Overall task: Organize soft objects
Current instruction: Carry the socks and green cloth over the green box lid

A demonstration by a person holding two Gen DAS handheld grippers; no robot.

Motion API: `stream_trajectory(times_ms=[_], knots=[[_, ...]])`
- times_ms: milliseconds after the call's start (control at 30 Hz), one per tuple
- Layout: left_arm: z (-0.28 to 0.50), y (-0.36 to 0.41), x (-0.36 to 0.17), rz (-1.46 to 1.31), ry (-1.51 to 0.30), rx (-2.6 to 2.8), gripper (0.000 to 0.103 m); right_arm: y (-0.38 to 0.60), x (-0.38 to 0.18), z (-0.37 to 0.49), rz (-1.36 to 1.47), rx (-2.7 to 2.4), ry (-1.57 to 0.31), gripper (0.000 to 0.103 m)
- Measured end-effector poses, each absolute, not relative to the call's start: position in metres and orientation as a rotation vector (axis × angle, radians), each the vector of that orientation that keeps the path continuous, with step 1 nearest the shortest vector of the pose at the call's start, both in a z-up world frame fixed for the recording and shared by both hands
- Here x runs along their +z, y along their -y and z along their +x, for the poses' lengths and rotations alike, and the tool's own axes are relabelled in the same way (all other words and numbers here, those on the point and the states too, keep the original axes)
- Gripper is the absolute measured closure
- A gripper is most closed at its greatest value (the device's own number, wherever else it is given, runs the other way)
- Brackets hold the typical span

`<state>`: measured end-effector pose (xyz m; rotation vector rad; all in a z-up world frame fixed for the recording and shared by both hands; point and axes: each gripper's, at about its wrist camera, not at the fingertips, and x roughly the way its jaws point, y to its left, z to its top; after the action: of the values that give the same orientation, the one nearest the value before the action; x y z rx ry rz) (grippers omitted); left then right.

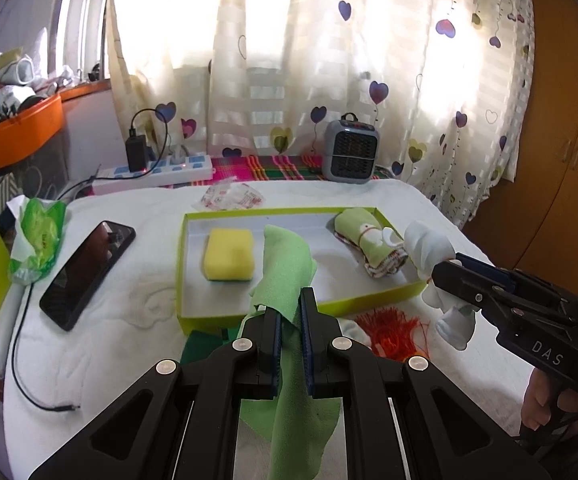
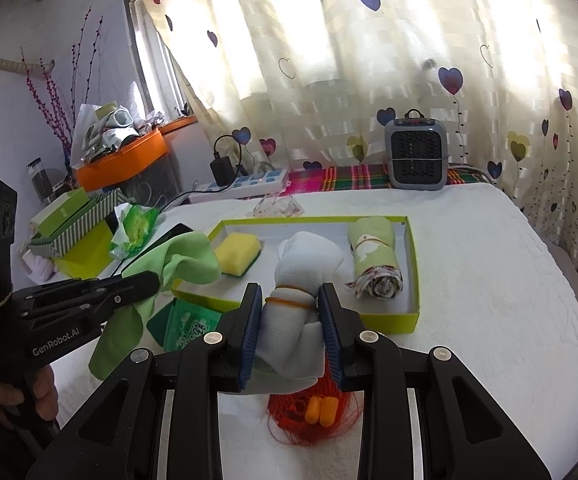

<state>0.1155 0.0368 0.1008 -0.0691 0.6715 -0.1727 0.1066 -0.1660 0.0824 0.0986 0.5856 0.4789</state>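
Carrying step, it seems: left tongs (image 1: 290, 312) pinch the green cloth (image 1: 287, 264), right tongs (image 2: 291, 312) squeeze the white sock bundle (image 2: 301, 280); next, lower both toward twelve o'clock into the box (image 2: 411, 264) and release.

The lower end of the green cloth (image 1: 289, 264) runs off the bottom edge of the left wrist view. The white sock bundle (image 2: 297, 304) hides part of the orange net (image 2: 313, 412) beneath it, and its lower part sits behind the right gripper (image 2: 291, 330). A green packet (image 2: 187, 326) is partly covered by the cloth and the green tray (image 2: 411, 280); its print is unreadable. The phone (image 1: 87, 272) screen's reflection is too dim to make out.
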Motion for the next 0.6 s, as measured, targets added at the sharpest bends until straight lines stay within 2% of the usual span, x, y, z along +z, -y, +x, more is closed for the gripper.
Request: stream_trajectory(times_ms=[600], knots=[[0.177, -0.052, 0.092, -0.103, -0.699, -0.154, 0.095, 0.144, 0.078, 0.169, 0.095, 0.464, -0.617, 0.072]])
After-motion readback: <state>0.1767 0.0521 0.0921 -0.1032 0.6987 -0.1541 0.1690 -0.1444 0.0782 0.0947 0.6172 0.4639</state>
